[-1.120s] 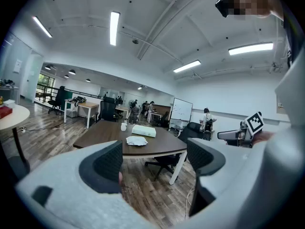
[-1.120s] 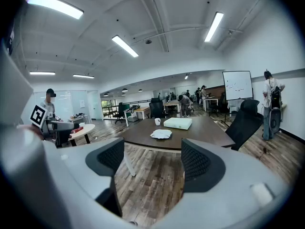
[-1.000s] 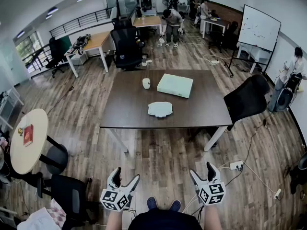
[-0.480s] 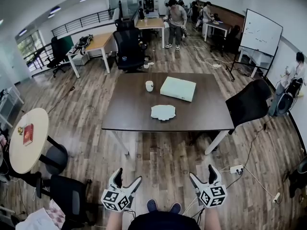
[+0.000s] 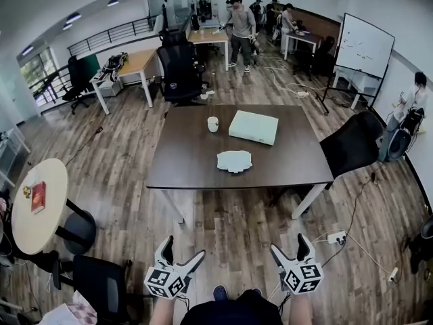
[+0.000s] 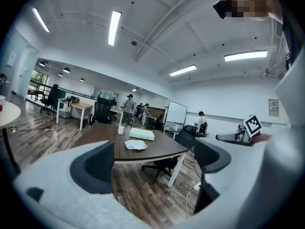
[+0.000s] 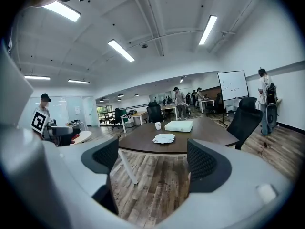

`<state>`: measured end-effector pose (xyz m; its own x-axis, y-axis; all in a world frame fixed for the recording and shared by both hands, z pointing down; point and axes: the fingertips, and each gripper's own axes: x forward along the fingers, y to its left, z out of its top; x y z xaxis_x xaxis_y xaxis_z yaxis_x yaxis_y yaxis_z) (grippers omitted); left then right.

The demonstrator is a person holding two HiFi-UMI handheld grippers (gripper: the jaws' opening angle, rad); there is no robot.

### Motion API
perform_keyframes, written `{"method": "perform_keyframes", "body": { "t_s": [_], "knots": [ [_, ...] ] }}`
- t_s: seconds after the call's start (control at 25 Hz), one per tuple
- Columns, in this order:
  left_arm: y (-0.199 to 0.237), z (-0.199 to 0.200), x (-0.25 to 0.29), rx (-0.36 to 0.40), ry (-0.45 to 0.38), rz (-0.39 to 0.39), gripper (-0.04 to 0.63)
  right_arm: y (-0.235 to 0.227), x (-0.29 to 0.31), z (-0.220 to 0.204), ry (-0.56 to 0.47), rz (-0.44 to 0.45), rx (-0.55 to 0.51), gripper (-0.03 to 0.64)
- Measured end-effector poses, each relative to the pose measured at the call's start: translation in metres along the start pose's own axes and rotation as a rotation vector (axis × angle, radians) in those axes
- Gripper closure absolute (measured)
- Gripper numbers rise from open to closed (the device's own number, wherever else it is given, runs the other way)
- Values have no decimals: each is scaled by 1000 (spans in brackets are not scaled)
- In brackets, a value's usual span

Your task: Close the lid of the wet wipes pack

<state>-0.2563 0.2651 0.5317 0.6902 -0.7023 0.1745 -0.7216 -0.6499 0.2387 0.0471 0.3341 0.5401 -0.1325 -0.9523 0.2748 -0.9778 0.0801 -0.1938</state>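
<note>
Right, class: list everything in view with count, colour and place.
Table: one, dark brown, mid-room.
Wet wipes pack: one, pale, table's near side.
Box: one, pale green, table's far side.
Cup: one, white, left of the box.
Office chairs: several, black, around the room.
Round table: one, cream, far left.
Whiteboard: one, white, back right.
People: several, far end and right wall.
Left claw, right claw: two, white, bottom of head view; jaws just opened, nothing between.
</note>
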Motion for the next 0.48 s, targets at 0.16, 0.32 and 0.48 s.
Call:
{"method": "perform_keyframes", "body": {
  "t_s": [0.16, 0.32, 0.48],
  "knots": [
    [9, 4, 0, -16, -11, -31, 67, 6, 2, 4, -20, -26, -2, 147],
    [12, 2, 5, -8, -1, -51, 50, 8, 7, 7, -28, -33, -6, 132],
    [19, 2, 11, -11, 0, -66, 43, 13, 16, 11, -46, -28, -13, 118]
  ]
}}
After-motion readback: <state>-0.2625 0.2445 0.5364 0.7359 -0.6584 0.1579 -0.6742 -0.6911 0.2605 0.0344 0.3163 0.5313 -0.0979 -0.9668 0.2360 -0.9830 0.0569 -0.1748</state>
